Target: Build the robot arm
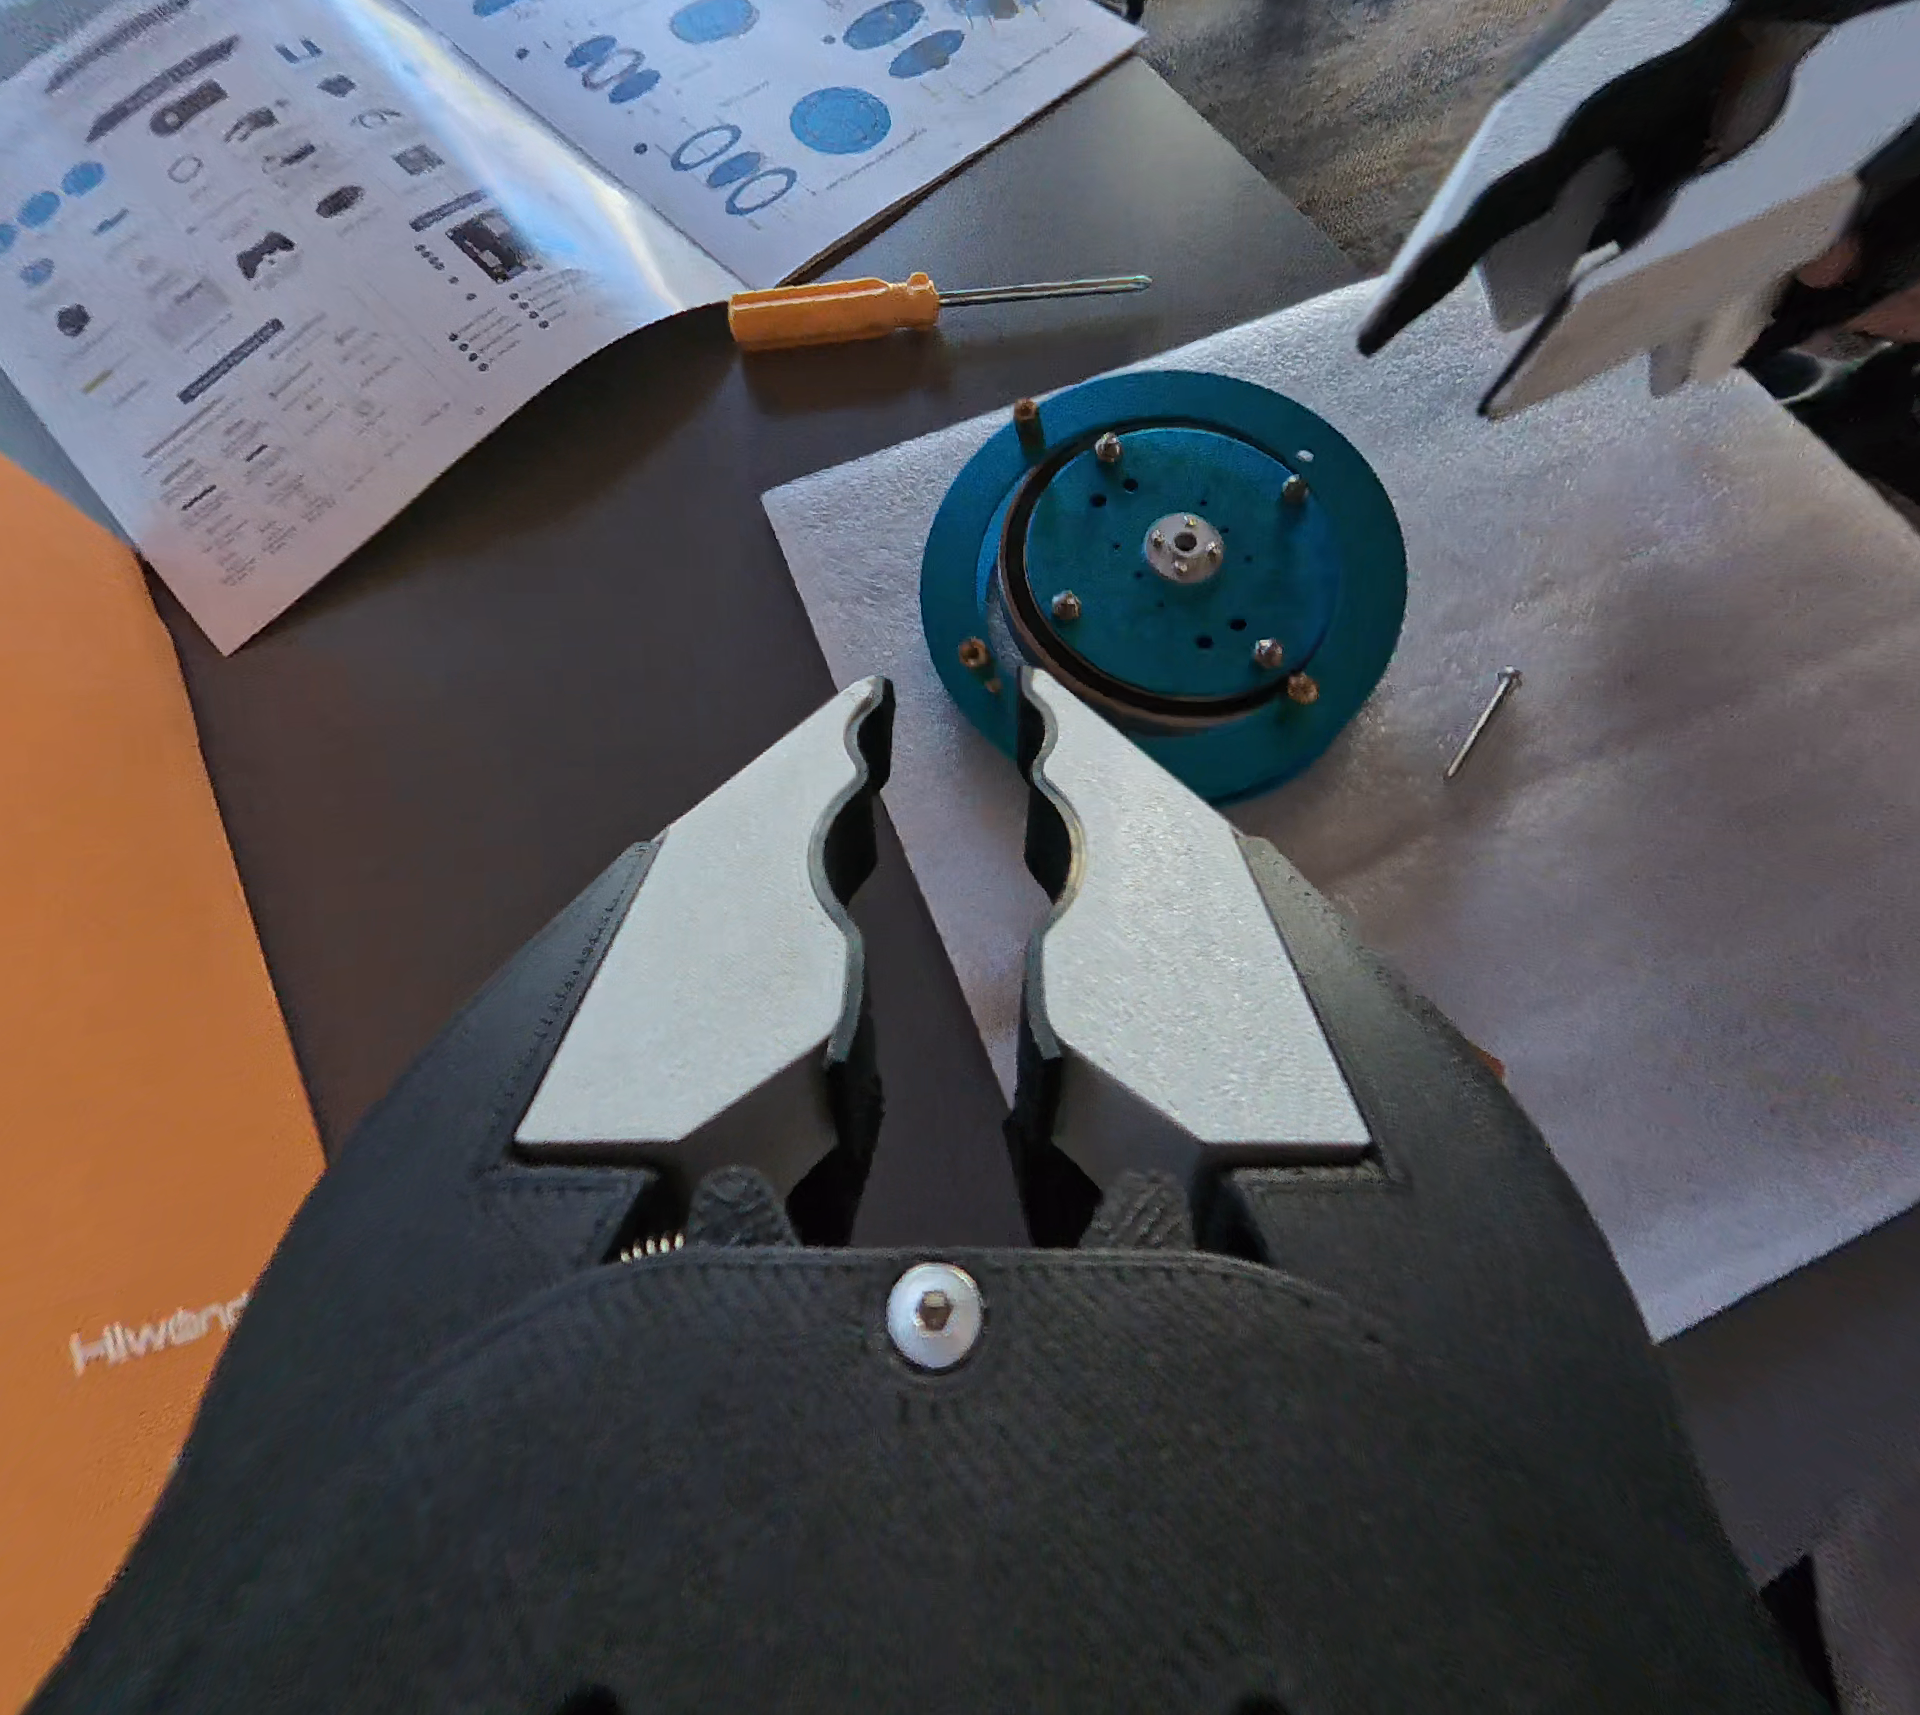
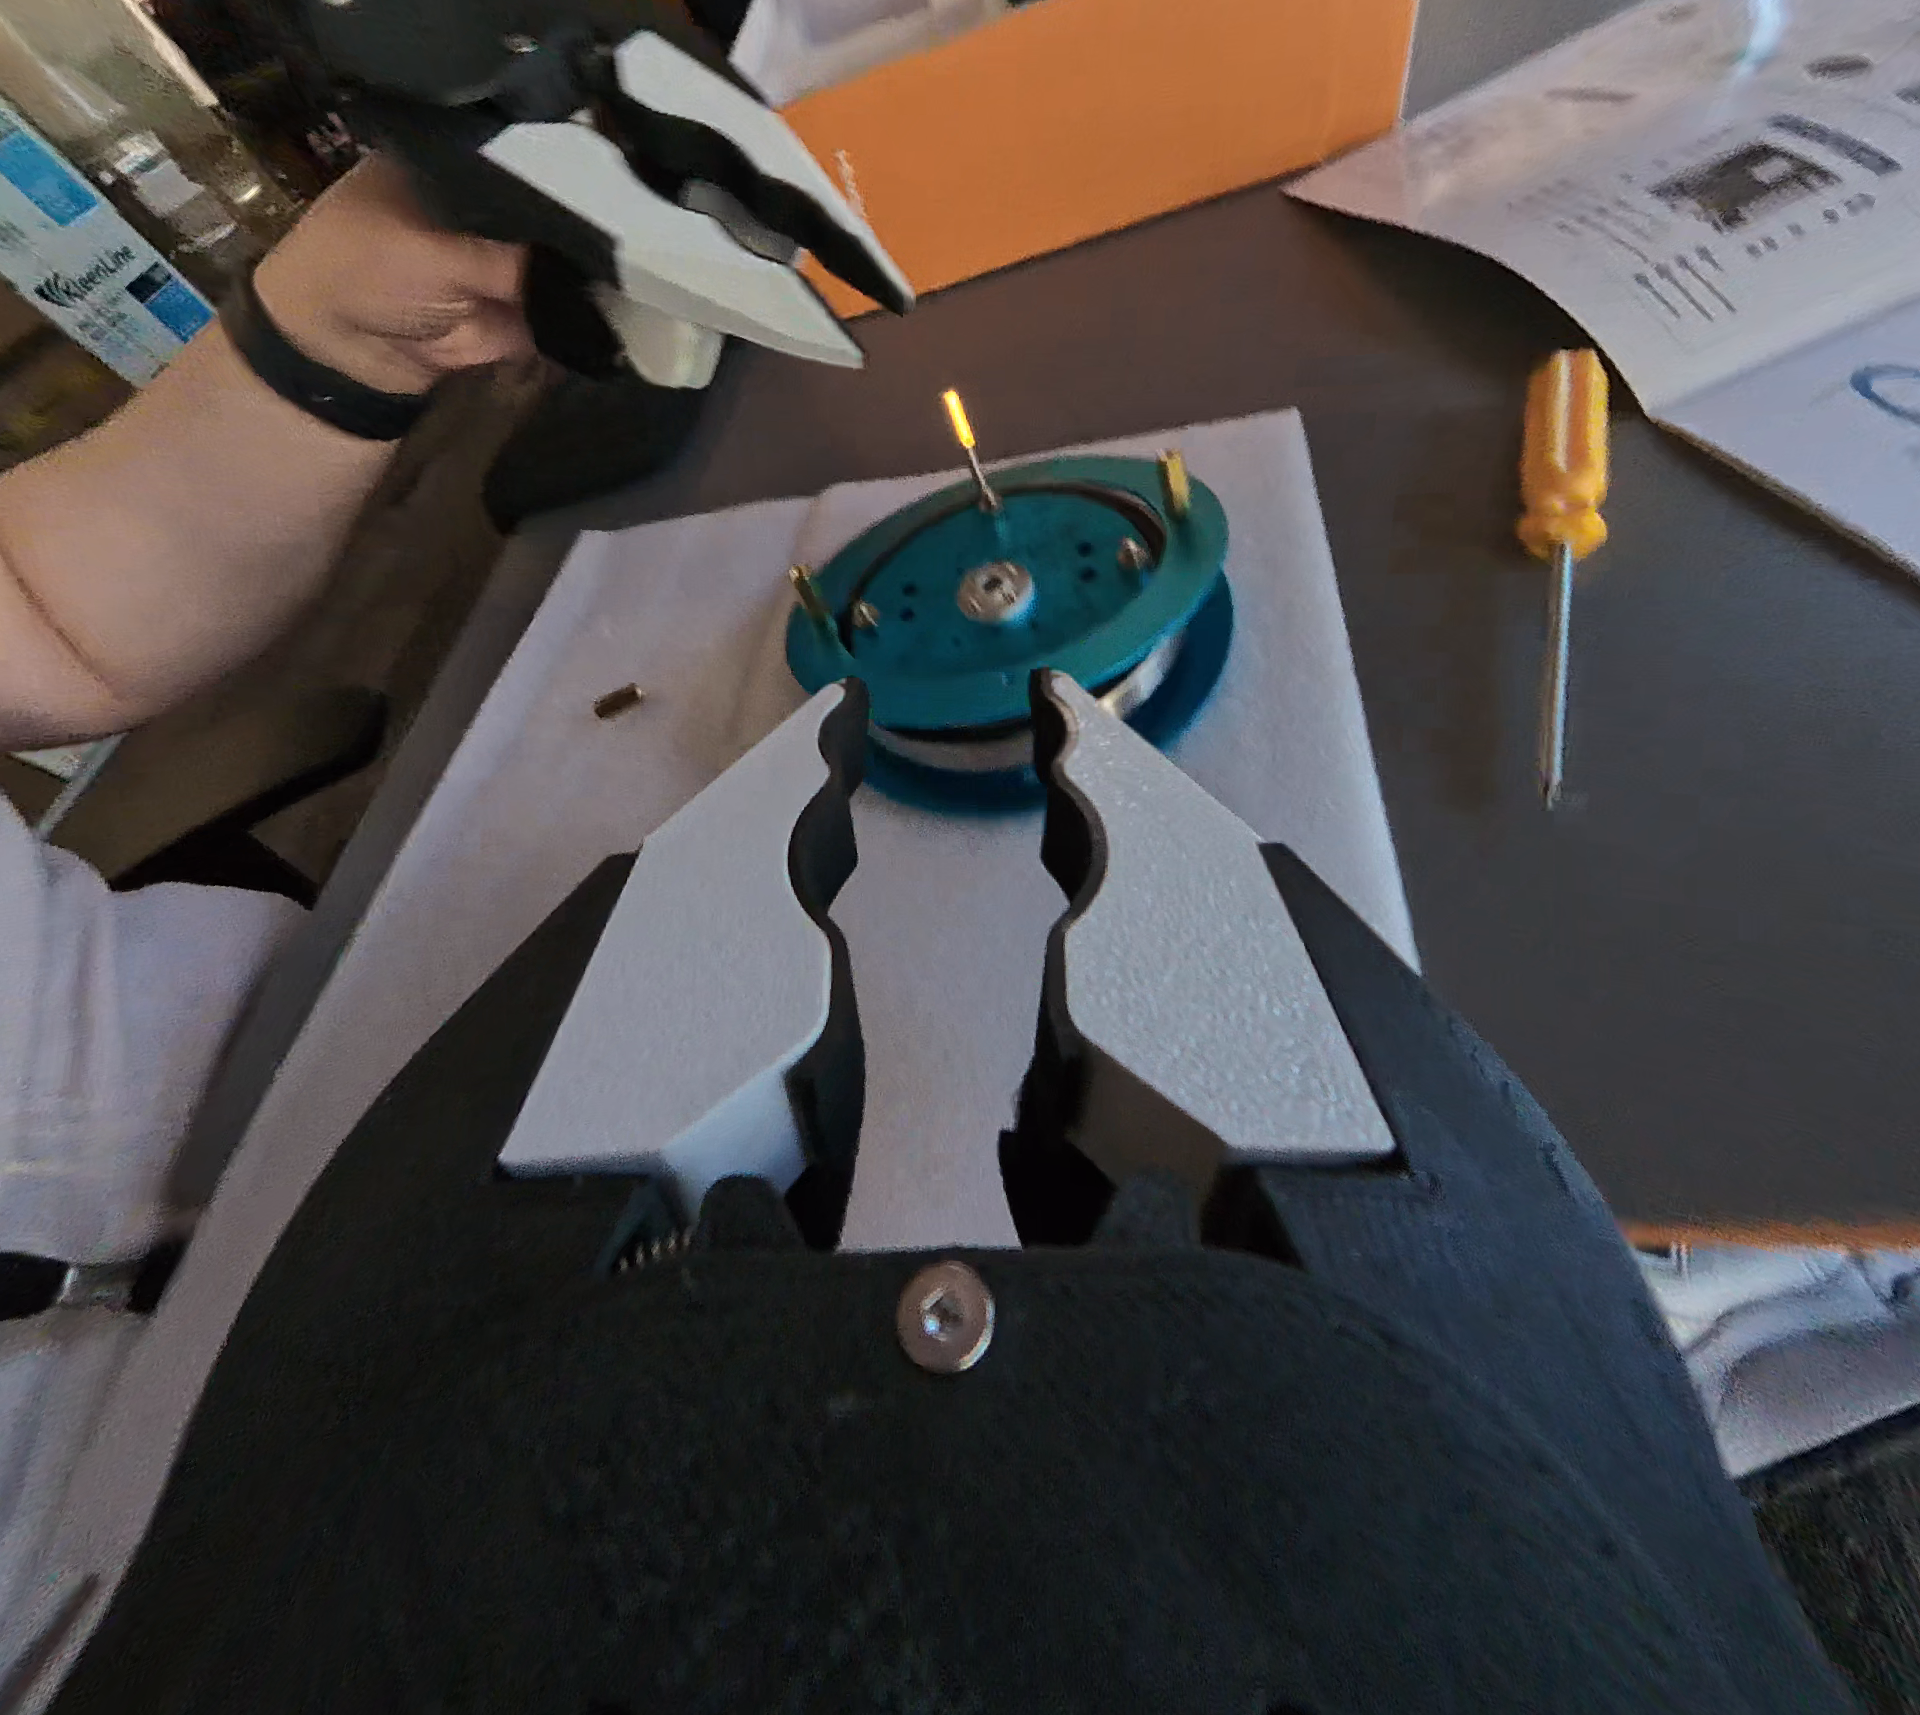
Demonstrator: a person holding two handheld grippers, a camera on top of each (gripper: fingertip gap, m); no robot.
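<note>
Where the left gripper (image 1: 956, 699) fills the lower half of the left wrist view, its jaws are seen parted and empty, the tips just short of the blue disc assembly (image 1: 1164, 585). That assembly is set on a white foam sheet (image 1: 1662, 886) at mid-frame, its near rim partly hidden by the right fingertip. A loose screw (image 1: 1481, 723) is seen on the sheet to the right of it. Beyond, an orange-handled screwdriver (image 1: 831, 309) is laid on the dark table (image 1: 520, 730), its handle end touching an open booklet (image 1: 416, 159) whose print is blurred. An orange box (image 1: 104, 938) is cut off at the left edge. At the upper right the right gripper (image 1: 1429, 377) is blurred. In the right wrist view it (image 2: 951, 689) is shown released, holding nothing, tips over the near edge of the assembly; a small brass standoff (image 2: 618, 702) lies left of them.
</note>
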